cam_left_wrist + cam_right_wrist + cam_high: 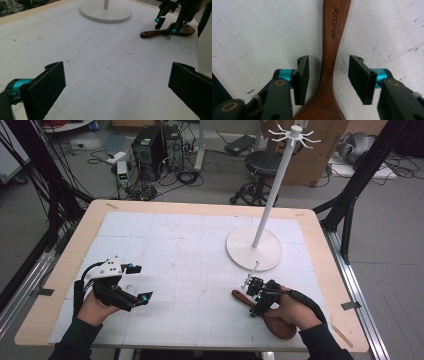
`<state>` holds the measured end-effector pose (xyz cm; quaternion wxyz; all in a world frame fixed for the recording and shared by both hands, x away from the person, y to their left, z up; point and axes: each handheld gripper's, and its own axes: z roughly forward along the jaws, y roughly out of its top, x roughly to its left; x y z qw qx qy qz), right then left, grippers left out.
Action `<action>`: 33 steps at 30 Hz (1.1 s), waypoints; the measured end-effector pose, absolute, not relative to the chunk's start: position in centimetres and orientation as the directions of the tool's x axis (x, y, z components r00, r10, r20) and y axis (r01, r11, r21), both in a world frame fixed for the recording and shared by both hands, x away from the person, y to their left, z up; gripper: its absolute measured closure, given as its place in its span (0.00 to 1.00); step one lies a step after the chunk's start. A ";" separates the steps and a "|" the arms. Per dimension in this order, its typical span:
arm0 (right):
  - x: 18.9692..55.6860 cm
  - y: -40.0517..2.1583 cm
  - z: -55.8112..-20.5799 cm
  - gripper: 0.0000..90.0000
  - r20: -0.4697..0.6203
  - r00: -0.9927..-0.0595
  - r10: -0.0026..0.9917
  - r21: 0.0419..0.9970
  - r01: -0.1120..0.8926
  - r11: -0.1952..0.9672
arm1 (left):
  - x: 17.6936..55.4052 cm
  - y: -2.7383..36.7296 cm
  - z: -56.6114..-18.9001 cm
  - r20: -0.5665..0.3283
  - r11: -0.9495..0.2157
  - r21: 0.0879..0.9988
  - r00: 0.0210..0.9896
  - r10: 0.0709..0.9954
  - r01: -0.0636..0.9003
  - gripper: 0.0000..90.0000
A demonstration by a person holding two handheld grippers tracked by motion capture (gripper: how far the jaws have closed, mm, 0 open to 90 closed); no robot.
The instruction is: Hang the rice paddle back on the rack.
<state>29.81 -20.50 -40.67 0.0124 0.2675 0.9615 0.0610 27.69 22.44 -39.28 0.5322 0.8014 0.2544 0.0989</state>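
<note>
Jaws of the right gripper (pixel 328 80) straddle the wooden spoon (pixel 332 50) handle ungripped; left gripper (pixel 116 90) gapes wide, empty.

Dark brown wooden spoon (pixel 332 50) on white gridded mat (pixel 190 270)

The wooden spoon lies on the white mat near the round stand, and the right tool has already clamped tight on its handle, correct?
Not quite. The wooden spoon does lie on the white mat near the round stand, but the right tool has not clamped it. The right gripper view shows its jaws open, one on each side of the handle, with a gap on both sides.
</note>
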 end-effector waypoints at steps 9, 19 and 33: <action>29.8 -20.4 -41.0 0.68 0.007 -0.867 0.499 0.114 0.497 0.861 | 27.7 22.4 -39.3 -0.114 -0.306 0.902 0.851 0.512 0.305 0.02; 29.8 -20.4 -41.0 0.86 0.004 -0.875 0.484 0.110 0.481 0.870 | 27.7 22.2 -39.4 -0.104 -0.322 0.897 0.853 0.512 0.303 0.02; 29.9 -20.7 -41.0 0.87 0.039 -0.887 0.461 0.120 0.462 0.879 | 27.7 22.1 -39.5 -0.108 -0.320 0.897 0.853 0.511 0.306 0.02</action>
